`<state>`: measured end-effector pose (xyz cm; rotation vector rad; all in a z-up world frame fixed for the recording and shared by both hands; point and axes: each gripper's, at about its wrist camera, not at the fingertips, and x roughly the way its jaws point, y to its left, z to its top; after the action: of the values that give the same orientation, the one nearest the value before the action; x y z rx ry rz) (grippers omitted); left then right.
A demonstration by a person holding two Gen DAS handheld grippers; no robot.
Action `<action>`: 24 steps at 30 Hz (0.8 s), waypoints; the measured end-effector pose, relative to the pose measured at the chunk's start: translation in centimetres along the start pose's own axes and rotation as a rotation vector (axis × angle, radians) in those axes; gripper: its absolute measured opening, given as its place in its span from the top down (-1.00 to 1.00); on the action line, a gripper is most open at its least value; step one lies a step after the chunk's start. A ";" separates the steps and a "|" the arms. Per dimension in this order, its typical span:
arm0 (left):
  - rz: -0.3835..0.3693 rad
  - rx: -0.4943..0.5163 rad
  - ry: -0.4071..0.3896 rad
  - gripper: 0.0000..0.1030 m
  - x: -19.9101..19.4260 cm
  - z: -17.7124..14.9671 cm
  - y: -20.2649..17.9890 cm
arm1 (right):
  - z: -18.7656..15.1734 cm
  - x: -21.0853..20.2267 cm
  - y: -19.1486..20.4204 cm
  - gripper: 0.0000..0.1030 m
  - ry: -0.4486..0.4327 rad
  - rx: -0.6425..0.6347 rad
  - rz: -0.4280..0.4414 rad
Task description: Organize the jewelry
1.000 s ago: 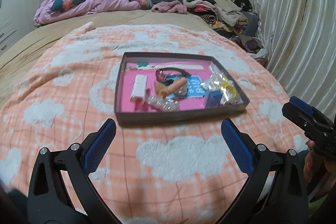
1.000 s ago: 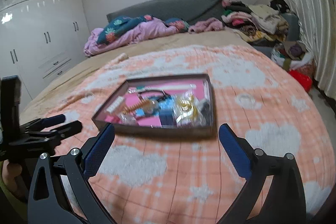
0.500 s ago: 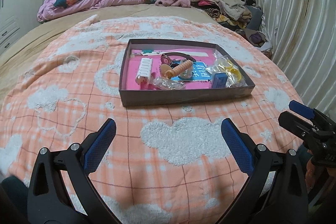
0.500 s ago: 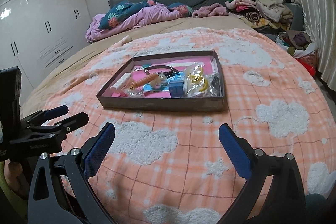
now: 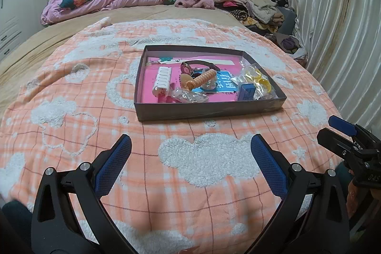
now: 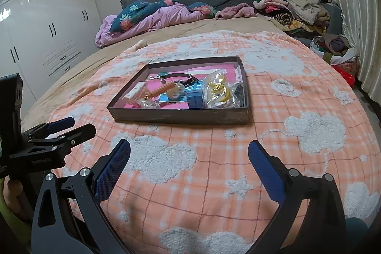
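soft orange cloud blanket (image 5: 100, 111) covers the bed, with the shallow jewelry tray (image 5: 209, 108) resting mid-bed. left hand-held gripper (image 5: 190, 154) and right hand-held gripper (image 6: 189, 154) hover released, well short of it. pressing down could tilt the tray on the plush bedding, i'd guess, tangling the watch (image 5: 198, 66) with the spiral hair tie (image 5: 200, 80).

My two views are evenly lit by soft indoor light, a little dim. The wardrobe doors (image 6: 35, 23) show glare. Fisheye bends the edges, corners go black; focus is sharp.
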<state>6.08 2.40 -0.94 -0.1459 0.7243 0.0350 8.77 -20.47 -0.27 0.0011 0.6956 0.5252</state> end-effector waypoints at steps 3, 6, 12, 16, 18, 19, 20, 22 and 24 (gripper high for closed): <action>0.002 0.002 0.001 -0.82 0.0 0.0 0.0 | 0.0 0.0 0.0 -0.91 -0.001 0.000 -0.001; 0.002 0.001 0.001 -0.82 0.0 0.0 0.0 | 0.0 -0.1 -0.1 -0.91 -0.003 -0.001 0.002; -0.001 0.001 -0.003 -0.82 -0.2 0.1 0.1 | 0.0 -0.2 -0.1 -0.91 -0.003 -0.003 0.001; -0.001 -0.001 -0.003 -0.82 -0.2 0.1 0.1 | 0.0 -0.1 -0.1 -0.91 -0.003 -0.002 0.001; 0.000 -0.002 -0.004 -0.82 -0.2 0.2 0.1 | 0.0 -0.1 0.0 -0.91 -0.002 -0.002 0.000; 0.001 0.000 -0.004 -0.82 -0.2 0.2 0.1 | 0.0 -0.1 -0.1 -0.91 -0.002 -0.002 0.000; 0.002 0.001 -0.003 -0.82 -0.2 0.2 0.1 | 0.0 -0.1 0.0 -0.91 -0.003 -0.002 0.001; 0.000 0.001 -0.004 -0.82 -0.2 0.2 0.1 | 0.0 -0.2 -0.1 -0.91 -0.003 -0.003 -0.001; -0.002 0.000 -0.003 -0.82 -0.2 0.2 0.1 | 0.0 -0.2 -0.1 -0.91 -0.003 -0.002 0.000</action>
<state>6.04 2.52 -0.68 -0.1466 0.7212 0.0338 8.73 -20.63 -0.17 0.0006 0.6918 0.5260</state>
